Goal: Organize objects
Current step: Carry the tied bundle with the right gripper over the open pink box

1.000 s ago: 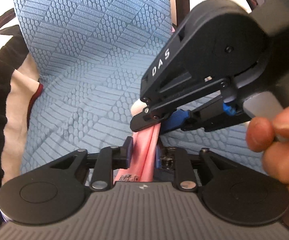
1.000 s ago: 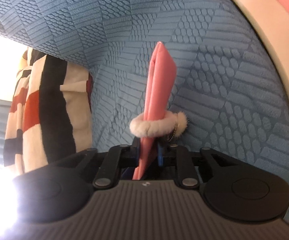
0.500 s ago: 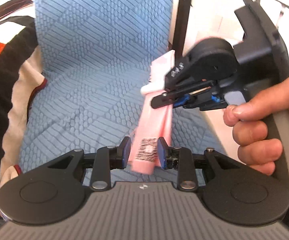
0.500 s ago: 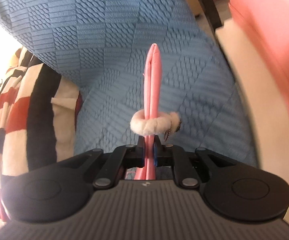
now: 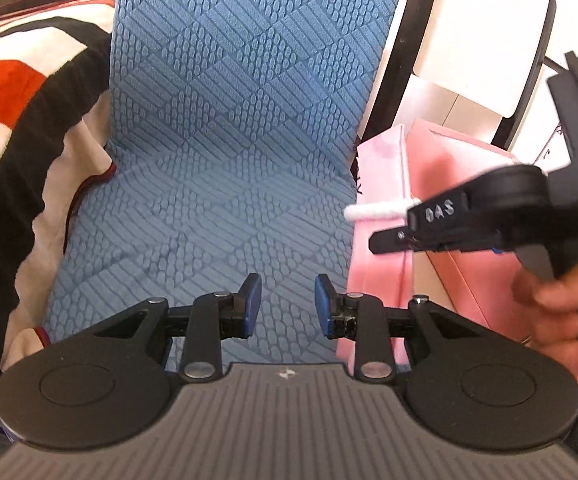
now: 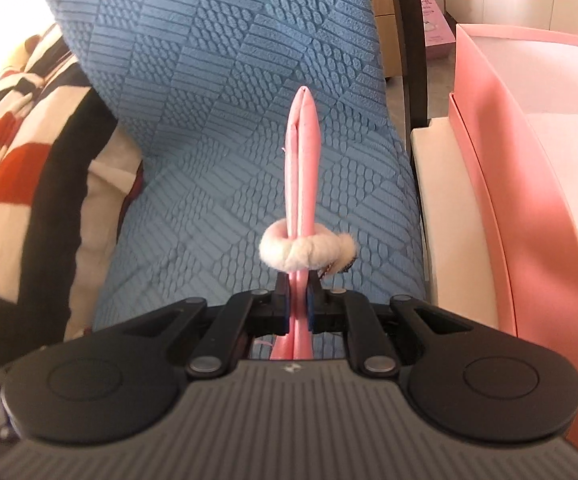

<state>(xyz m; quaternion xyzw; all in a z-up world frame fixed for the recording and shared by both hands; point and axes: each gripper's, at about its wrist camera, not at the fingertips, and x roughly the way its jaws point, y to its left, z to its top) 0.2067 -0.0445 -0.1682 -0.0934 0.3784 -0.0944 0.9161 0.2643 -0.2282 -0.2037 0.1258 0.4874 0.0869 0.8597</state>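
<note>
Blue quilted upholstery (image 5: 225, 128) fills most of what I see from both hands, with a striped blanket (image 5: 17, 92) bunched at its left edge and a pink box (image 6: 529, 184) on the right. My right tool (image 6: 297, 312) is pressed together on a flat pink pouch (image 6: 303, 168), pinching it edge-on near its lower end so it stands up over the upholstery, a white fluffy hair tie (image 6: 301, 250) looped around it just above the pads. My left tool (image 5: 288, 304) is partly spread with nothing between its blue pads (image 5: 252, 304), just beside the pouch.
</note>
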